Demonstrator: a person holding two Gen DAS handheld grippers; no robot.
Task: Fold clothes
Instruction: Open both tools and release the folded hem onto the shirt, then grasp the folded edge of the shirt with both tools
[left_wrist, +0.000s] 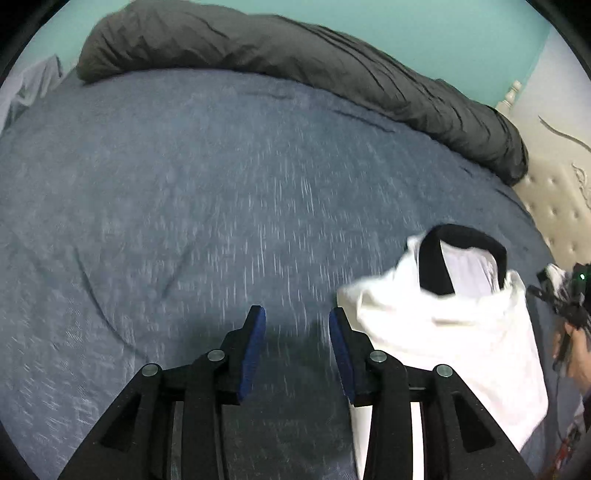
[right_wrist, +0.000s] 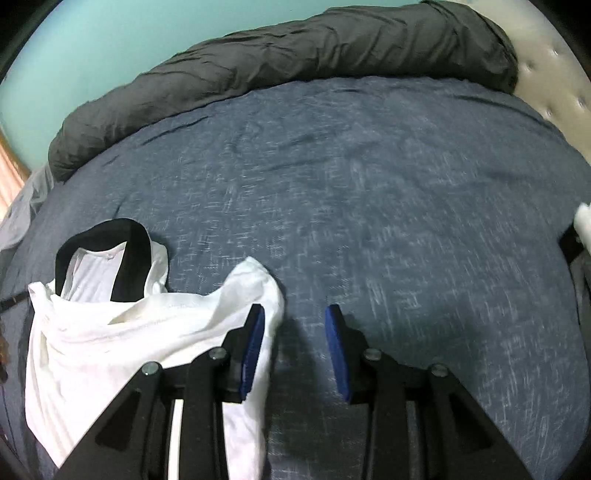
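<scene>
Hand-held gripper, left (left_wrist: 297, 317): jaws standing apart, grasping nothing, hovering over the blue bedspread (left_wrist: 184, 203) at lower centre of its frame. Right hand-held gripper (right_wrist: 295, 317): likewise released, its left finger lying over the edge of the white garment (right_wrist: 122, 332) without pinching it.

Garment is sitting lower left in the right view, lower right in the left view: white cloth, black neckband (right_wrist: 129, 254) upward, sides drawn in to a narrow bundle, one white flap sticking out toward centre. Judging it partly folded; top still rumpled, so squaring or a further fold is probably remaining.

Count: one garment, two grippers, one dark grey duvet (right_wrist: 295, 55) rolled along the far edge.
</scene>
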